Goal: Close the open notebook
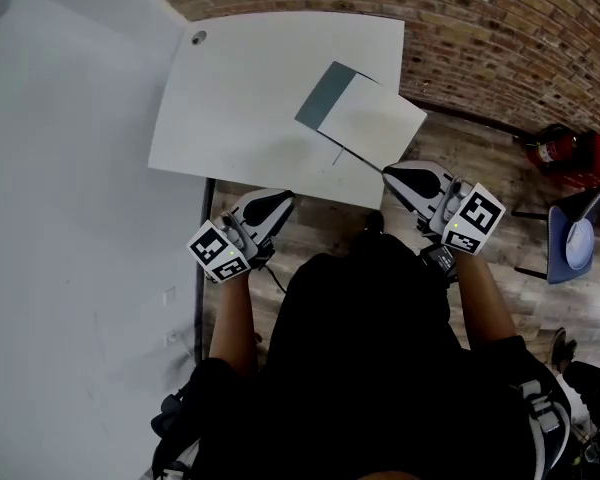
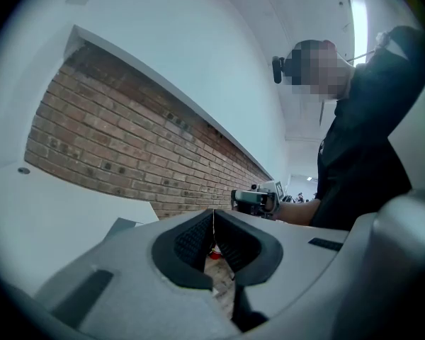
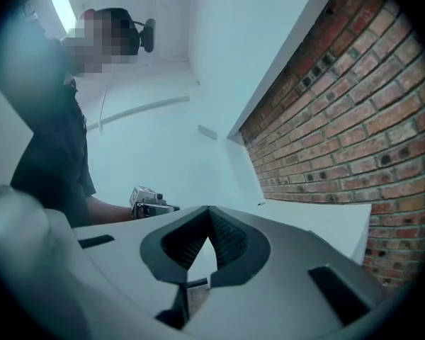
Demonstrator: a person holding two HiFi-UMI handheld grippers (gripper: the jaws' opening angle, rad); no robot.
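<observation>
The notebook [image 1: 365, 118] lies on the white table [image 1: 240, 98] by its right front corner. It shows a grey-green panel [image 1: 325, 93] on the left and a white sheet on the right. My left gripper [image 1: 280, 200] hangs just off the table's front edge, left of the notebook, shut with nothing between its pads. My right gripper [image 1: 390, 175] is at the notebook's near right corner, also shut and empty; I cannot tell whether it touches. The left gripper view shows the shut left gripper [image 2: 212, 217] and the right gripper [image 2: 255, 198] beyond. The right gripper view shows the shut right gripper [image 3: 209, 212] and the left gripper [image 3: 150, 202].
A brick wall [image 1: 480, 28] runs behind and right of the table. On the wooden floor to the right stand a red fire extinguisher [image 1: 560, 148] and a blue chair [image 1: 580, 236]. A white wall [image 1: 70, 218] fills the left side. The table has a small round hole [image 1: 198, 38].
</observation>
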